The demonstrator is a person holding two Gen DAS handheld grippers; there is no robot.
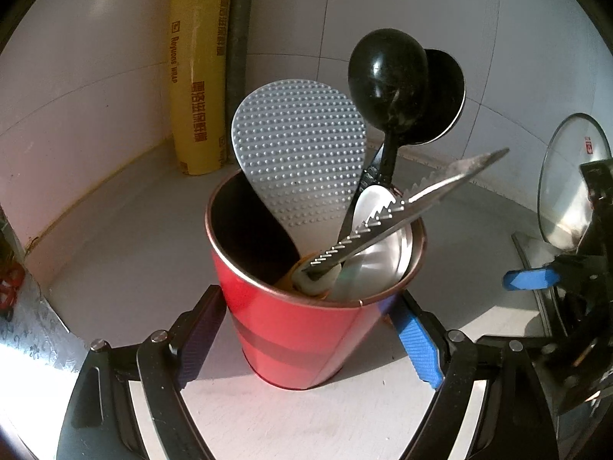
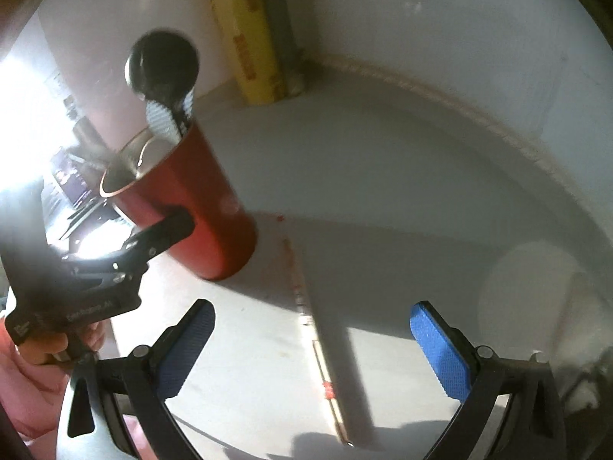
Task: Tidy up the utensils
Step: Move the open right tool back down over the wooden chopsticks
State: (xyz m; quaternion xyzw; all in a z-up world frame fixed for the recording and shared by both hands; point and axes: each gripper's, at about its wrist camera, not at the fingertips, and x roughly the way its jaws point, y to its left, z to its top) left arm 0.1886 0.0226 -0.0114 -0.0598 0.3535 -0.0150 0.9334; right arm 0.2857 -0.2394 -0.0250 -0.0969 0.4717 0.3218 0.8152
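- My left claw (image 1: 306, 341) grips the red cup (image 1: 306, 326), one pad pressed to each side of its lower wall.
- The cup stands upright on the white counter (image 1: 115, 249), near the back corner.
- Inside it stand a grey dimpled rice paddle (image 1: 299, 161), a black ladle (image 1: 387, 80), a steel spoon (image 1: 375, 241) and a serrated knife (image 1: 413, 211).
- The knife leans blade-up over the right rim, its pale handle down in the cup.
- Behind the cup, a yellow wrap box (image 1: 199, 69) stands upright in the corner against the tiled wall (image 1: 88, 88), with a grey pipe (image 1: 241, 38) just beside it.
- To the right, a glass lid (image 1: 567, 180) leans near the wall.
- My right claw (image 2: 312, 349) is spread wide with nothing between the blue pads, over bare counter well apart from the cup.
- The right view is blurred; it shows the cup (image 2: 191, 199) at left with my left claw (image 2: 164, 230) on it.
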